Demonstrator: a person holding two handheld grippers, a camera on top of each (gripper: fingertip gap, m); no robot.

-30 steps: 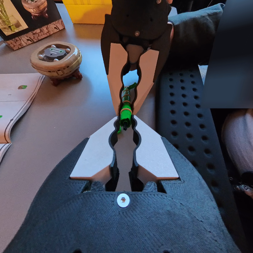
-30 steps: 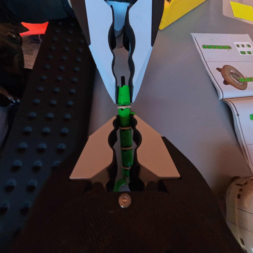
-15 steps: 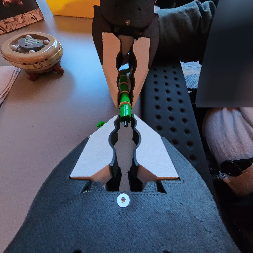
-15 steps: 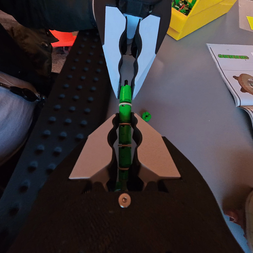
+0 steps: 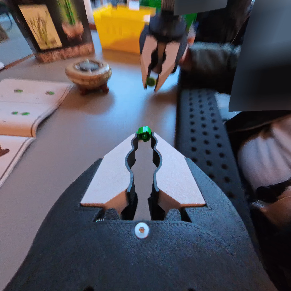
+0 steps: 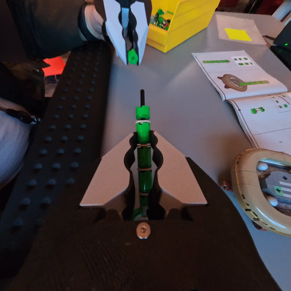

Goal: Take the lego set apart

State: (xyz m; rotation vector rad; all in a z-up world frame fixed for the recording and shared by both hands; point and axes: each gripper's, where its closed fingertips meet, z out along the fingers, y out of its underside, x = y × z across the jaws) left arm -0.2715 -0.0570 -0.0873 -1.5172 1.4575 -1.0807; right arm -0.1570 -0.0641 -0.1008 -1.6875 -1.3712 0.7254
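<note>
Left tongs (image 5: 144, 135) pinching green piece (image 5: 143, 136), right tongs (image 6: 143, 135) clamping green stalk (image 6: 143, 151)

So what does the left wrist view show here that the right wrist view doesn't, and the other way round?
Only the left wrist view shows the dark set box standing behind the tan pot. Only the right wrist view shows the green stalk lengthwise, with its bare black axle tip, loose bricks inside the yellow bin, and a yellow note. Both show the small green piece pinched in the left gripper, the right gripper, the pot, the bin and the open booklet.
</note>
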